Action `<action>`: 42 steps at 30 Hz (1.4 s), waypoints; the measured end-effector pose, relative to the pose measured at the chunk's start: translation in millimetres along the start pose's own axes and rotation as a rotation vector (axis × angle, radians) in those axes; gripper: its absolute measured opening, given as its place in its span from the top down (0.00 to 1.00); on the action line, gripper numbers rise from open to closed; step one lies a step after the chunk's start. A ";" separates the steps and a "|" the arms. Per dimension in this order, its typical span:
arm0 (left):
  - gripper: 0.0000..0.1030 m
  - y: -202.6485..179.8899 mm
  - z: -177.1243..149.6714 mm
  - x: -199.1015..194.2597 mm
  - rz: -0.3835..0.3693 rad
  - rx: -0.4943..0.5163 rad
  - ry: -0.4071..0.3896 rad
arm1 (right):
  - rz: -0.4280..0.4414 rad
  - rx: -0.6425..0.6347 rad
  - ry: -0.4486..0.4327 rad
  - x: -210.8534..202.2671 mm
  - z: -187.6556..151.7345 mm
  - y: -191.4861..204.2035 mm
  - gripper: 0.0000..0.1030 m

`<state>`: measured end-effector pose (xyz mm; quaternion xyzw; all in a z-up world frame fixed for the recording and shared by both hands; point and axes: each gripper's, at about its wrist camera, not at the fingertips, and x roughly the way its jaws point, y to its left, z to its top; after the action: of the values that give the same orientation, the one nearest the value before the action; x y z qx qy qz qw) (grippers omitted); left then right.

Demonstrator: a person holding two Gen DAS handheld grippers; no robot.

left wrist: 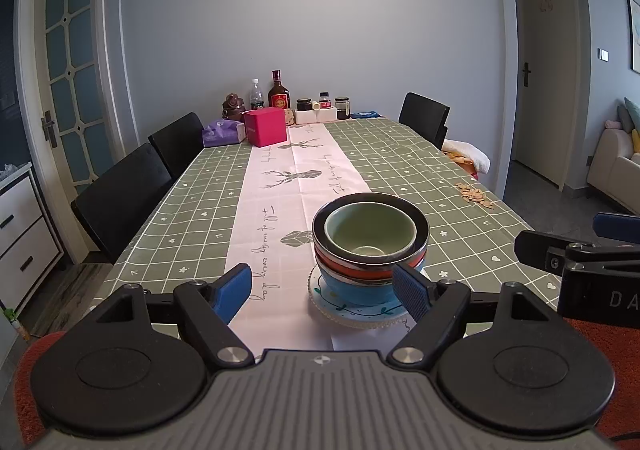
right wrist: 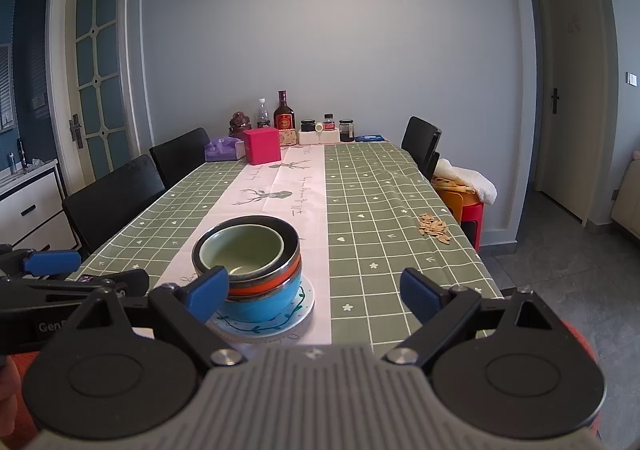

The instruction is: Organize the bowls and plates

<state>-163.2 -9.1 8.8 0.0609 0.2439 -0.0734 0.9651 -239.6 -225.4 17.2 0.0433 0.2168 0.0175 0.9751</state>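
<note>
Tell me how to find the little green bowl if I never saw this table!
Look at the long table with the green checked cloth, and follow its pale strip toward the near end. There a stack of bowls sits on a white patterned plate. The green bowl nests at the very top, inside a dark-rimmed bowl; those below are orange and blue.

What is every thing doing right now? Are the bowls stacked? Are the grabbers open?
Green bowl: nested on top, empty.
Black bowl: second in the stack.
Orange bowl: under the black one.
Blue bowl: bottom, on the plate.
Plate: flat on the table runner.
Left gripper: open, empty.
Right gripper: open, empty.
Glass door: shut.
</note>
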 end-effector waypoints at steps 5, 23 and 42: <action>0.09 0.4 -0.2 -0.5 0.000 -0.001 0.000 | 0.001 -0.004 0.000 0.7 0.9 -0.1 0.12; 0.09 2.5 -0.1 -3.5 0.008 -0.008 -0.002 | 0.004 -0.002 0.005 1.3 2.3 -1.2 0.11; 0.09 3.4 -1.0 -3.2 0.012 -0.005 0.002 | 0.011 0.000 0.014 5.6 1.7 -3.3 0.11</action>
<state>-165.9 -5.2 9.7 0.0599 0.2446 -0.0669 0.9654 -233.8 -228.5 16.1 0.0444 0.2233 0.0232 0.9735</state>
